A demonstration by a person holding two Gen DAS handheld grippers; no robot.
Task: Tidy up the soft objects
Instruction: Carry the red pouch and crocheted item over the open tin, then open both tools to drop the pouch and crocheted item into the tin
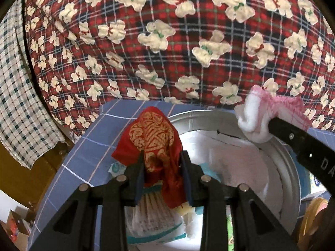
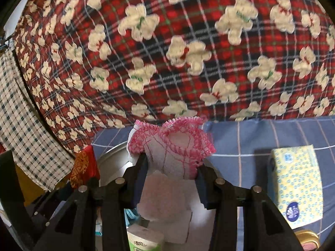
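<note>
- The left gripper (image 1: 162, 167) is clamped on a red satin cloth with a gold woven pattern (image 1: 153, 138); the cloth's long axis runs along the fingers, its rounded top pointing forward toward the plaid backdrop, its loose tail drooping toward the camera, over the near part of the round silver metal tub (image 1: 291, 161).
- That tub lies directly under and just right of this claw, so the drop, I judge, is mostly downward (a small shift right would centre it); white and pale pink soft pieces (image 1: 236, 159) already lie inside.
- The right gripper (image 2: 171, 173) pinches a white foam fruit net with a frilly pink edge (image 2: 173, 148); the net bulges forward from the jaws, its frilled mouth pointing ahead and up, no clear long axis.
- It hangs above the tub's far-right rim; this hand seems equally near.
- A yellow dotted tissue pack (image 2: 297, 179) rests on the blue grid-lined cloth (image 2: 240, 138), right of the tub, well apart from both claws.
</note>
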